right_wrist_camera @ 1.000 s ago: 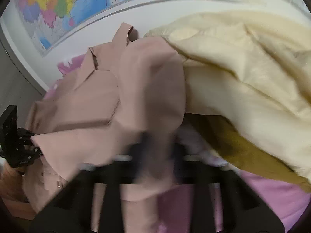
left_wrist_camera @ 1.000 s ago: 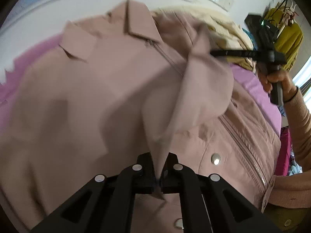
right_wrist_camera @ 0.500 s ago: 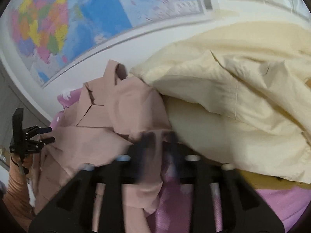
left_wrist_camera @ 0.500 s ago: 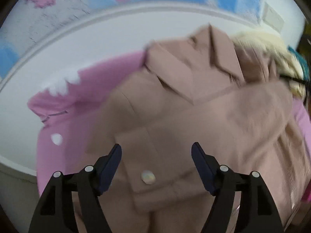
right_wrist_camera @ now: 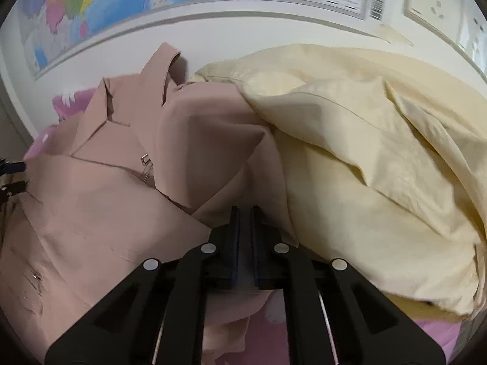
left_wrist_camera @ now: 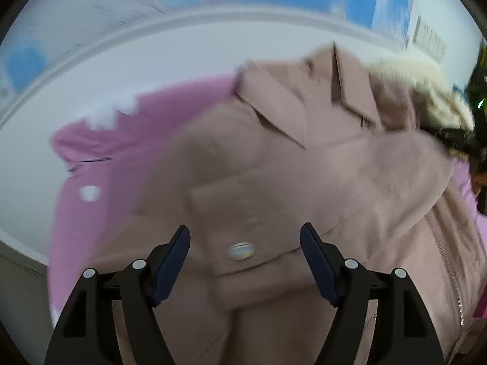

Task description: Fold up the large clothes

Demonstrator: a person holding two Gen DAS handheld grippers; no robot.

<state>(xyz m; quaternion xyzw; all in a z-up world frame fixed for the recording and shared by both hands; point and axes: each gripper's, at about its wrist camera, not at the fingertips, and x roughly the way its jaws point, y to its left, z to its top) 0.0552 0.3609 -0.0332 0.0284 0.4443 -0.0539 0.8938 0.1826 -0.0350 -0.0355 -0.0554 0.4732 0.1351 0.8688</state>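
Observation:
A dusty-pink jacket (left_wrist_camera: 274,182) with a collar, zip and snap buttons lies spread on a pink sheet (left_wrist_camera: 100,164). My left gripper (left_wrist_camera: 245,240) is open and empty, hovering over the jacket's pocket flap and its snap button (left_wrist_camera: 242,251). In the right wrist view the same jacket (right_wrist_camera: 106,200) lies to the left. My right gripper (right_wrist_camera: 245,213) is shut on a fold of the jacket's pink fabric, at the shoulder beside the zip pull (right_wrist_camera: 145,160).
A cream garment (right_wrist_camera: 365,158) is heaped to the right of the jacket, touching it. A white wall with a coloured map (right_wrist_camera: 121,3) stands close behind. Wall sockets (right_wrist_camera: 438,0) are at upper right. The sheet's left edge drops off in the left wrist view.
My left gripper let go of the sleeve it held, opened, and swung left over the jacket's pocket. My right gripper lowered, still shut on the fabric.

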